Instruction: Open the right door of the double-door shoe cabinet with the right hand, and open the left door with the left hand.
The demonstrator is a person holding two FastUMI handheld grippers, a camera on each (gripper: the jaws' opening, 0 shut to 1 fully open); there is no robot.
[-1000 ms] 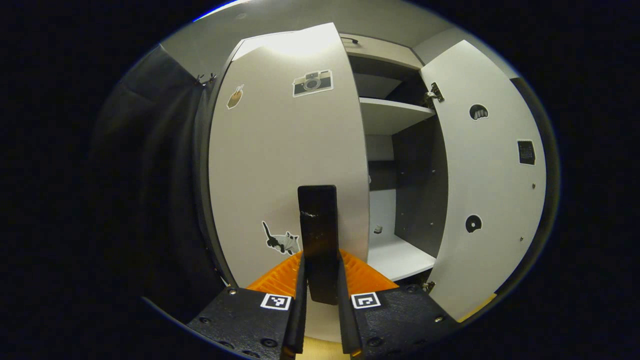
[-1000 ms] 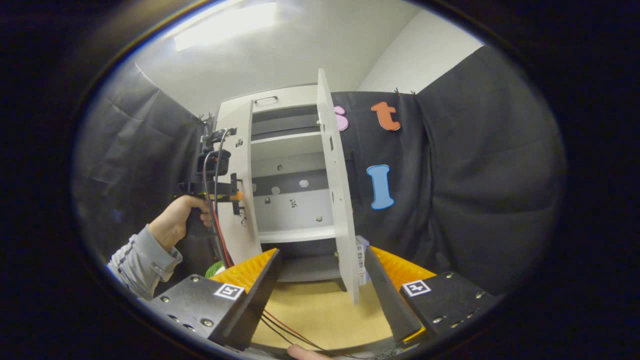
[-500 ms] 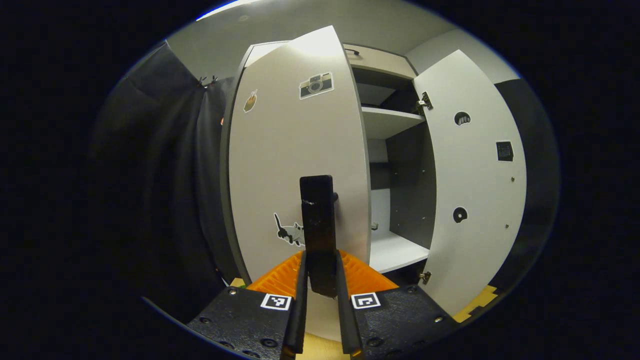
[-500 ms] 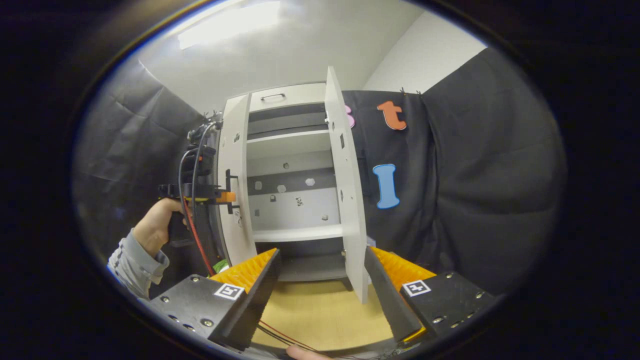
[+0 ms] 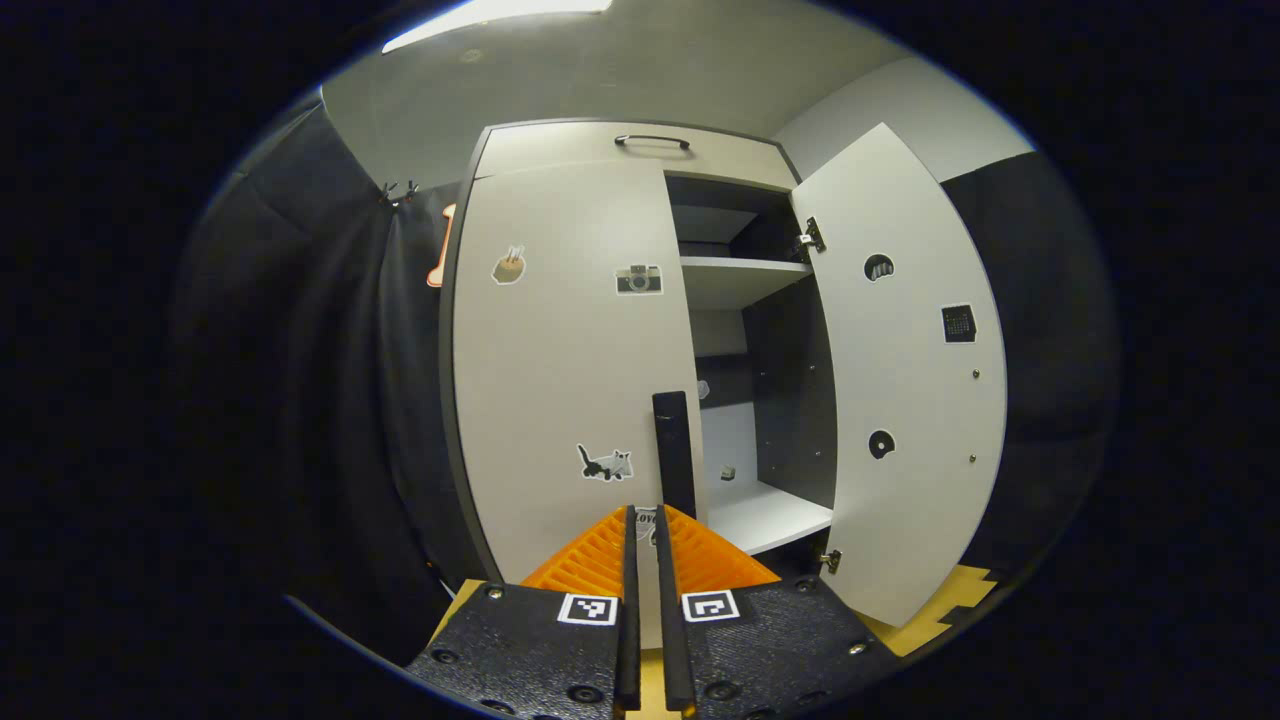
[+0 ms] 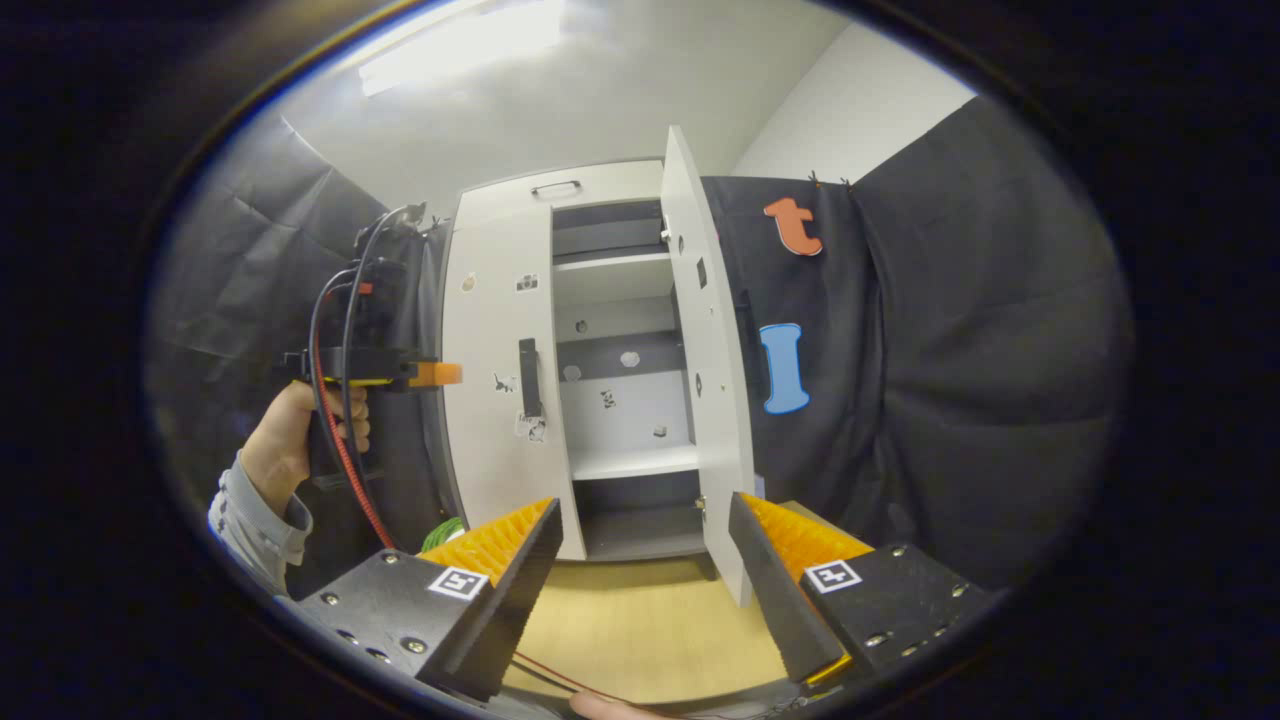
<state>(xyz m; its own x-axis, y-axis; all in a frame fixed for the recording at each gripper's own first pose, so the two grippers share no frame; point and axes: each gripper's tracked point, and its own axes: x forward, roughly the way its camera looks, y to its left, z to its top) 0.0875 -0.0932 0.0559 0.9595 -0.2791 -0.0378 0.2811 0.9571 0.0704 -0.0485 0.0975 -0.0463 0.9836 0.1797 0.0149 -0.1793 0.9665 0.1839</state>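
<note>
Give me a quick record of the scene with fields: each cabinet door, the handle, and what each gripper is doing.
cabinet: white double-door shoe cabinet, standing upright
left door: white left door with stickers, looks closed
right door: white right door, swung wide open, white shelves exposed
handle: black vertical bar handle on the left door, not gripped
left gripper: shut, empty, short of the handle
right gripper: open, empty, back from the cabinet
task left: left door unopened

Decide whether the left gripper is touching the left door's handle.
Apart. The right gripper view shows a clear gap between the left gripper and the handle.
</note>
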